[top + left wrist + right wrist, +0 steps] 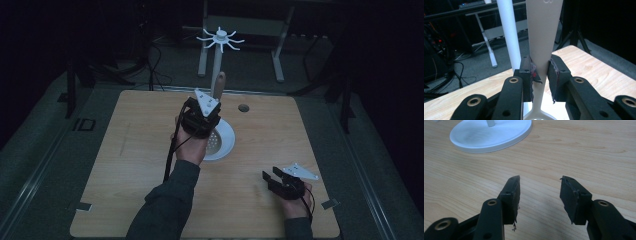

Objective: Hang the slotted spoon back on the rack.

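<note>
A light wooden table with rounded corners carries the scene, its grain running across the top. A small round hole is set in the top near the far edge. A white round base rests flat on the table near its middle, and a white pole rises upright from it. The right gripper rests low at the table's near right part, well apart from the base. The table stands on a dark grey floor.

We count two grippers, one slotted spoon, one white stand with one pole, and one table.
</note>
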A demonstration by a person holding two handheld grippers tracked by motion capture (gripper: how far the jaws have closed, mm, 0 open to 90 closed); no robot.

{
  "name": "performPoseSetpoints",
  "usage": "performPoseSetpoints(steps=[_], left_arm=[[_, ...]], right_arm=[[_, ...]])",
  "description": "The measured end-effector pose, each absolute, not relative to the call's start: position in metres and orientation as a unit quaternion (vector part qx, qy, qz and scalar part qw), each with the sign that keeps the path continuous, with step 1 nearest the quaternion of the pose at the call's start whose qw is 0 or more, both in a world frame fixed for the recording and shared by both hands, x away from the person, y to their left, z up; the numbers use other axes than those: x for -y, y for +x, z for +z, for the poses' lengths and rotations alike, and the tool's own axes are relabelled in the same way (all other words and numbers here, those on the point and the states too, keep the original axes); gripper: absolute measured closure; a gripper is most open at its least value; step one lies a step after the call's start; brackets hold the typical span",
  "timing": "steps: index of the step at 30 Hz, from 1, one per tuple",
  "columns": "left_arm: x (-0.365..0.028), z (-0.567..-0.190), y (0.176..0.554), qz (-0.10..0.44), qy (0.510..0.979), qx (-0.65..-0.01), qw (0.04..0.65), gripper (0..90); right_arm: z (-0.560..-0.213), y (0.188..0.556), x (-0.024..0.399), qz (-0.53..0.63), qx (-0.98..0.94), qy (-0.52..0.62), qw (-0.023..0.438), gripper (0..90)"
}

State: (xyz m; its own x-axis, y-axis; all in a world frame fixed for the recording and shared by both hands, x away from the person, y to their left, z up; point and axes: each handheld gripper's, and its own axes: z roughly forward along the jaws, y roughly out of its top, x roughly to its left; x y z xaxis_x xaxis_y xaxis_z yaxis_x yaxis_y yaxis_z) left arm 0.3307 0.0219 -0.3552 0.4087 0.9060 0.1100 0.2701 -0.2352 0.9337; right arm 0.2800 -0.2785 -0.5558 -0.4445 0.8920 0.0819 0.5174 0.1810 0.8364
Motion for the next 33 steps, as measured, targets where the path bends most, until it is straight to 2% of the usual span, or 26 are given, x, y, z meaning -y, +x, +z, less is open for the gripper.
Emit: performPoseSetpoints(steps=[33], left_arm=[[-0.009, -0.327, 0.339, 0.398, 0.657, -0.463, 0.442, 74.6]], right_arm=[[-0.556, 0.280, 0.280, 0.427, -0.733, 0.482, 0.222, 50.2]])
